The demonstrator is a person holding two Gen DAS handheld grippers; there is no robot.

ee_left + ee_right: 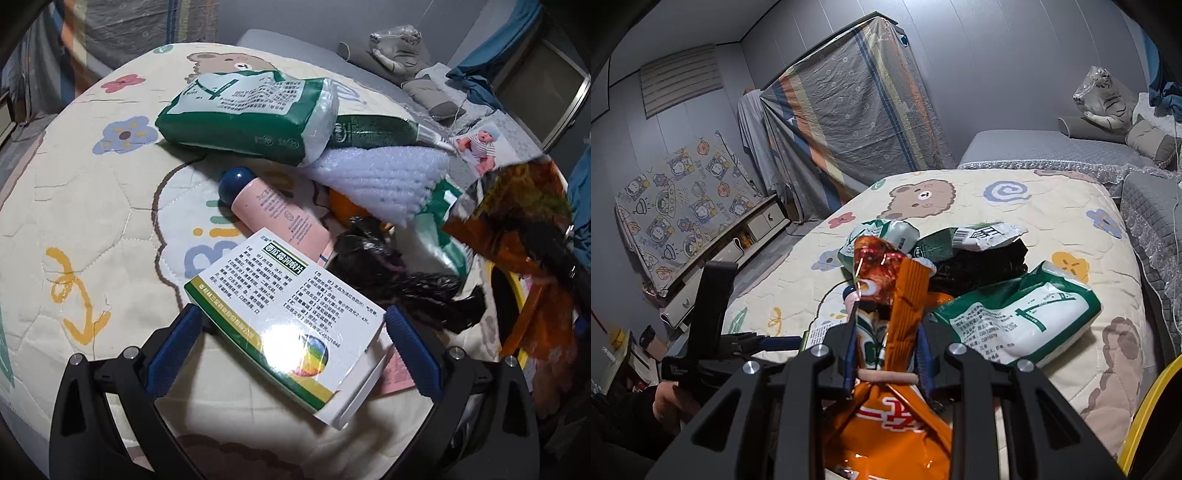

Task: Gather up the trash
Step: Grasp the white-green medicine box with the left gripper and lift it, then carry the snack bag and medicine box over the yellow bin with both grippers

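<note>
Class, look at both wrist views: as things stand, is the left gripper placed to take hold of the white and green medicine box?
Probably yes. The left gripper is open, with its blue pads on either side of the medicine box, and nothing lies between them. The box sits skewed across the gap, so the grip may land on its corners.

A cream quilted bed cover printed with bears and flowers carries a heap of litter. Between the left fingers lies a white-and-green cardboard medicine box; just beyond their tips lie a pink tube with a dark blue round cap and a crumpled black plastic bag. Farther ahead rests a green-and-white soft plastic pack.
</note>
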